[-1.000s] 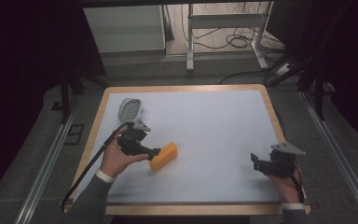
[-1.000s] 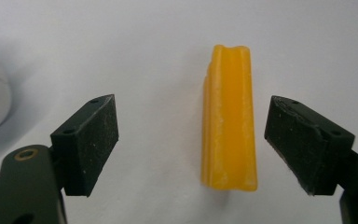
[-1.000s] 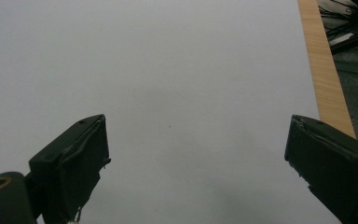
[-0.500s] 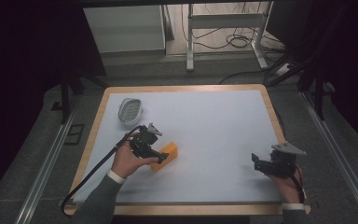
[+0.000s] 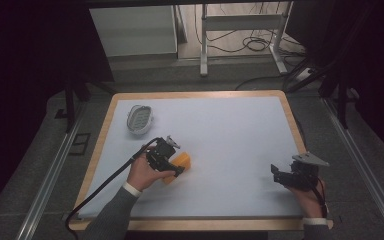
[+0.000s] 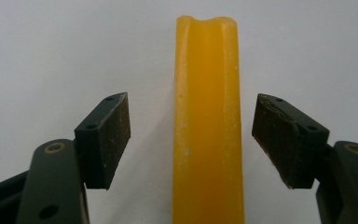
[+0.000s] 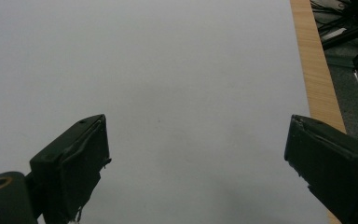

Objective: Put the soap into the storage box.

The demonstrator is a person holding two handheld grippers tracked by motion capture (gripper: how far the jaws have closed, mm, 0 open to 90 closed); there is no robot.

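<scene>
STEP: pre-grasp | left hand-held gripper (image 6: 191,140) wide, straddling yellow block (image 6: 207,126) on surface (image 5: 230,130), no contact; right hand-held gripper (image 7: 196,168) wide, idle | NEXT: close both jaws squarely on block

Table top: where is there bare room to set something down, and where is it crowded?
Bare: the whole middle and far right of the white mat, between the yellow block and the right hand-held gripper. Crowded: the left side, where the left hand-held gripper straddles the block, with the grey oval dish beyond.
</scene>
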